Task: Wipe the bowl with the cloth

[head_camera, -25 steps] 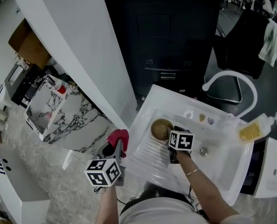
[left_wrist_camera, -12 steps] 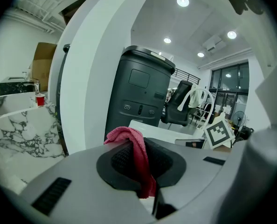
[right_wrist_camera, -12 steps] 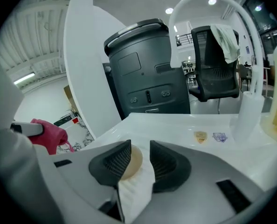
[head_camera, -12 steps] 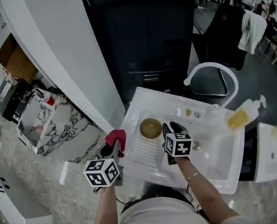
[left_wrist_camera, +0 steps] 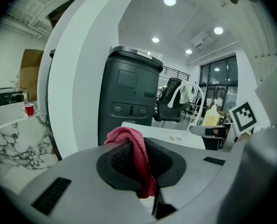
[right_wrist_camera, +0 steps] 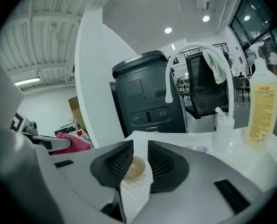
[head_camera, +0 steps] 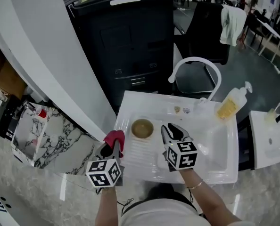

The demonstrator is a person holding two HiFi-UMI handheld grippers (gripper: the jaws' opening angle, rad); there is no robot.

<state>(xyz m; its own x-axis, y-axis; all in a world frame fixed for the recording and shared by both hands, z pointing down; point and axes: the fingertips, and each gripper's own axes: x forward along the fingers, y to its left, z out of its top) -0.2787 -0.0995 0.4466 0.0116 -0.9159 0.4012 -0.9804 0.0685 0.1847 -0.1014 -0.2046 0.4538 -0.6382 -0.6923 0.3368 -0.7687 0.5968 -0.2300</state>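
Note:
A small tan bowl (head_camera: pixel 142 128) stands upright on the ridged drainboard (head_camera: pixel 147 157) of a white sink (head_camera: pixel 215 171). My right gripper (head_camera: pixel 172 130) hovers just right of the bowl and does not touch it. Its jaws are closing with nothing between them; in the right gripper view the bowl (right_wrist_camera: pixel 135 168) shows beyond the gap of that gripper (right_wrist_camera: pixel 140 155). My left gripper (head_camera: pixel 112 148) is at the sink's left edge, shut on a red cloth (head_camera: pixel 115 138). The left gripper view shows the cloth (left_wrist_camera: pixel 129 141) bunched between the pads of the left gripper (left_wrist_camera: pixel 139 167).
A white arched faucet (head_camera: pixel 196 62) rises at the sink's back, with a yellow soap bottle (head_camera: pixel 230 105) to its right. A dark bin (head_camera: pixel 126 46) stands behind the sink. A white curved wall (head_camera: pixel 45 55) and a marble counter (head_camera: pixel 50 140) lie to the left.
My right gripper has drawn back to the right, away from the bowl, and its jaws have narrowed. The left gripper stays by the sink's left edge with the cloth.

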